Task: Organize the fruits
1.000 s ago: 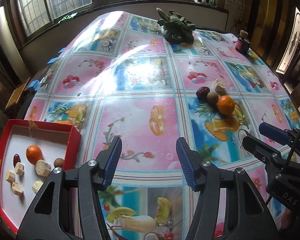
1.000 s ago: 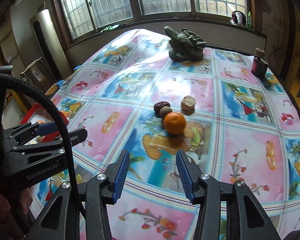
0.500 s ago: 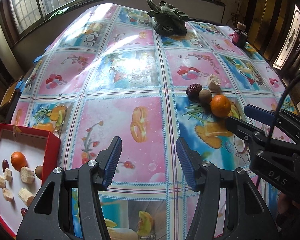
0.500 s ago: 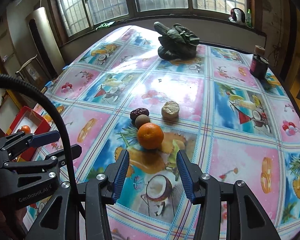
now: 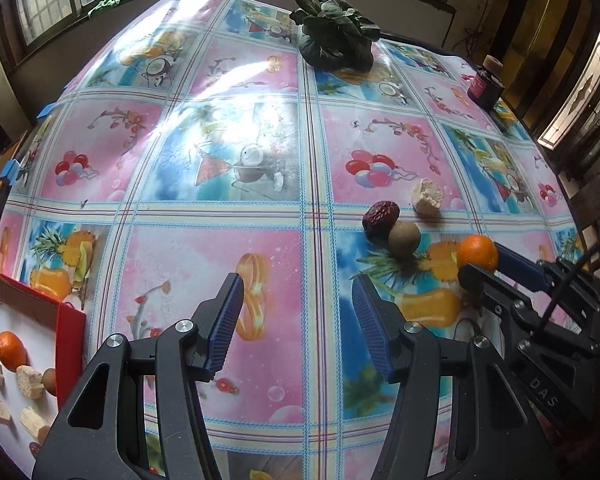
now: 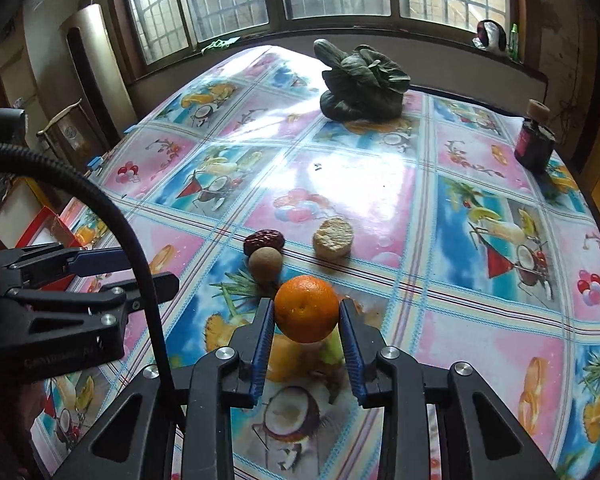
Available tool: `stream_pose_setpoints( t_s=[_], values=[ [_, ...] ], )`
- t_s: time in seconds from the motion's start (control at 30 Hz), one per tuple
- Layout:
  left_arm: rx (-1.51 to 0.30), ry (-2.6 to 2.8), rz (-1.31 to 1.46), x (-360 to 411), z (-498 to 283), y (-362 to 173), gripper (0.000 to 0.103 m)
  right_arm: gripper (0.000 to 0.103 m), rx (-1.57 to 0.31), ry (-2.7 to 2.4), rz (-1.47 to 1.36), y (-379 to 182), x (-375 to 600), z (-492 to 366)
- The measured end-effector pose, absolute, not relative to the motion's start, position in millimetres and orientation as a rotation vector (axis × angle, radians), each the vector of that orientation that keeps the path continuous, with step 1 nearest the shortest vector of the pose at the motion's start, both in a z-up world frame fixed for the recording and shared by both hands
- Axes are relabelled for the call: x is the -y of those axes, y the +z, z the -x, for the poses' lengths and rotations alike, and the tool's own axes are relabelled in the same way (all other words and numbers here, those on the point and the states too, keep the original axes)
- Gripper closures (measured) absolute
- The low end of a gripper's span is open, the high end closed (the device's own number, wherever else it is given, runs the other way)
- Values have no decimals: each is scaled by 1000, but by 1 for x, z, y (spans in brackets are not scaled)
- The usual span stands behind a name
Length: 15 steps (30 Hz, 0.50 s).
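Right gripper (image 6: 306,316): jaws have just been closing, and the blue pads now stand against both sides of the orange (image 6: 307,308), which sits between their tips on the tablecloth (image 6: 380,184). Just beyond the orange lie a brown round fruit (image 6: 265,264) and, touching it on the far side, a red date (image 6: 264,239); a pale cut round (image 6: 333,237) lies beside these, apart from them. Left gripper (image 5: 298,312): jaws half apart with nothing between them, held over a pink panel of the cloth, left of the fruit group. At that view's lower left edge a red tray (image 5: 71,344) holds another orange (image 5: 11,350), pale chunks and small dark fruits. Far across the table rest leafy greens (image 6: 362,84) and a dark jar (image 6: 534,142).
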State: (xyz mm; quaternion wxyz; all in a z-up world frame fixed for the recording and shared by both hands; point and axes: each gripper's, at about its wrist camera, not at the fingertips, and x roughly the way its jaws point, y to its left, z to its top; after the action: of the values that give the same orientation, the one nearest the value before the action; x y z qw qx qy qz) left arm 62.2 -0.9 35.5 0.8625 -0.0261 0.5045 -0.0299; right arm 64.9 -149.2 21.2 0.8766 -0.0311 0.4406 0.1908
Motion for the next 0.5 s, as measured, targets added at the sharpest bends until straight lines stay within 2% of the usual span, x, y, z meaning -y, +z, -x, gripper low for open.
stream_pose_setpoints(
  t_s=[0.33,0.5],
  values=[
    [-1135,-91,135,16,-119,32,47,71,-922,376,-17,19,176,-67],
    [-1136,-91,81,29,-133,30,46,71,-932,393,-23,17,177,-68]
  ],
)
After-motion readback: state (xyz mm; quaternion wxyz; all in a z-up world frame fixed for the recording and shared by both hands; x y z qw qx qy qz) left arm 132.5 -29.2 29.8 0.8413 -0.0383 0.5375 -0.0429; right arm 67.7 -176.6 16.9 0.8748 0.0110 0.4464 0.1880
